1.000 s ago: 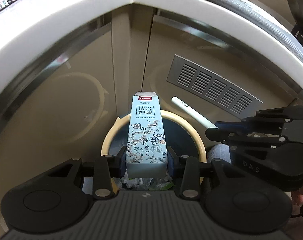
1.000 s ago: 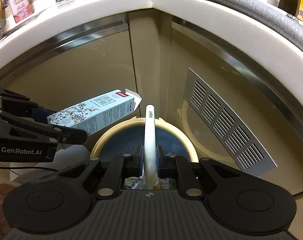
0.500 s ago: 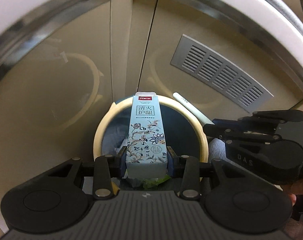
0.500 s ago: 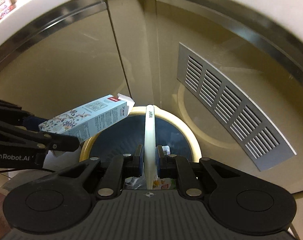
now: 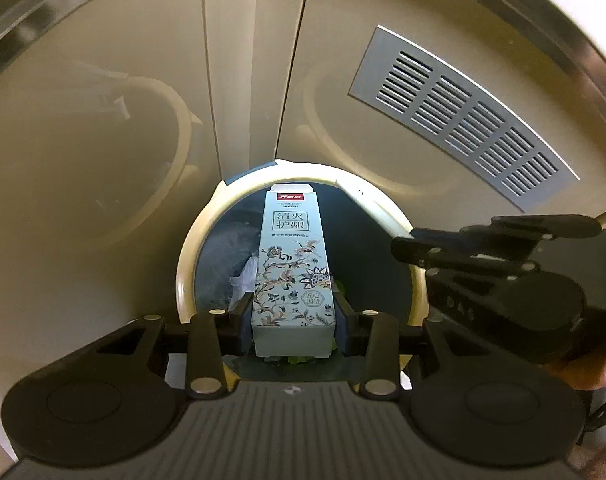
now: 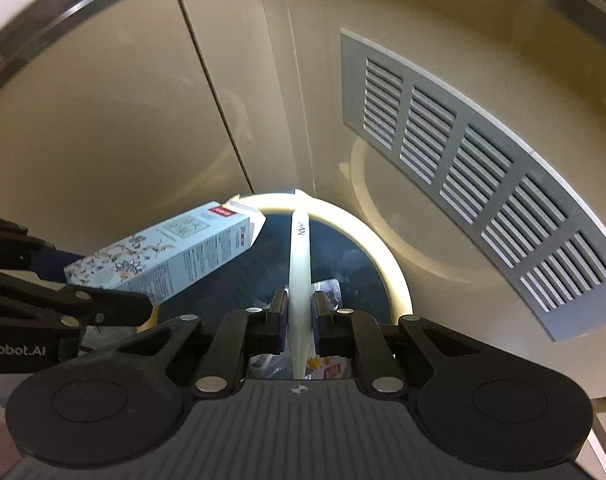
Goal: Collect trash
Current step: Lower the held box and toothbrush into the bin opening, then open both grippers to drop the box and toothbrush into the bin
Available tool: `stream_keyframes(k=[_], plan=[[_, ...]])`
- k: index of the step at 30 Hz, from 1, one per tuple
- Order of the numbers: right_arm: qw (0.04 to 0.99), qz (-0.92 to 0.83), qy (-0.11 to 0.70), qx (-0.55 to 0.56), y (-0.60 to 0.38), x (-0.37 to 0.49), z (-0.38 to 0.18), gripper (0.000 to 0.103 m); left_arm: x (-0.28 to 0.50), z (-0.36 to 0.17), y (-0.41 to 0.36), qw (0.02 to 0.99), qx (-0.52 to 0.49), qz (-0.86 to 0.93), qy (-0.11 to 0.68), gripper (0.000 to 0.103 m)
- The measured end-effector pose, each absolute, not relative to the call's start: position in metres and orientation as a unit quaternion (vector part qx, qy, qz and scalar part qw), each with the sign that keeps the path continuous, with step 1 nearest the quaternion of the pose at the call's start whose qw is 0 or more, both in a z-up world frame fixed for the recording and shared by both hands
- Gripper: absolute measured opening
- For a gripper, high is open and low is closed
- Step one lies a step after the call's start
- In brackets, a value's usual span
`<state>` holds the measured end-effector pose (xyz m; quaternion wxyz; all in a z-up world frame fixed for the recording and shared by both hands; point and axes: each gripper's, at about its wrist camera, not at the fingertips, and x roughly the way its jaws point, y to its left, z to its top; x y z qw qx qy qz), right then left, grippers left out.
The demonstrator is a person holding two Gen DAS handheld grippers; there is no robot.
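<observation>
My left gripper (image 5: 293,316) is shut on a pale blue flowered carton (image 5: 291,272) and holds it over the round cream-rimmed trash bin (image 5: 185,264). The carton (image 6: 163,256) also shows at the left of the right wrist view, with the left gripper's fingers (image 6: 103,304). My right gripper (image 6: 299,316) is shut on a flat white stick (image 6: 299,264) above the same bin (image 6: 395,276). The bin has a dark liner with wrappers inside. The right gripper's fingers (image 5: 443,248) show at the right of the left wrist view.
The bin stands in a corner of beige cabinet doors (image 5: 103,120). A grey vent grille (image 5: 459,116) is set in the right door (image 6: 475,184). A steel strip and white counter edge (image 6: 43,20) run above.
Both grippers have moved down and forward with their items, so the bin looks larger and sits under the carton and the stick. The counter top has left view.
</observation>
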<state>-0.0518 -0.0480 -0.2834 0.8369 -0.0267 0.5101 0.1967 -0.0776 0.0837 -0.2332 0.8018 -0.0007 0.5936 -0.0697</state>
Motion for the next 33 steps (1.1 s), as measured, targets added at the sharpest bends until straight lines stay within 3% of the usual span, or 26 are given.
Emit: stream_keyframes(k=[33], plan=[[0.793, 0.175, 0.583, -0.026, -0.032, -0.009, -0.353, 0.014, -0.03, -0.319, 0.079, 0.739, 0.026, -0.038, 0.672, 0.043]])
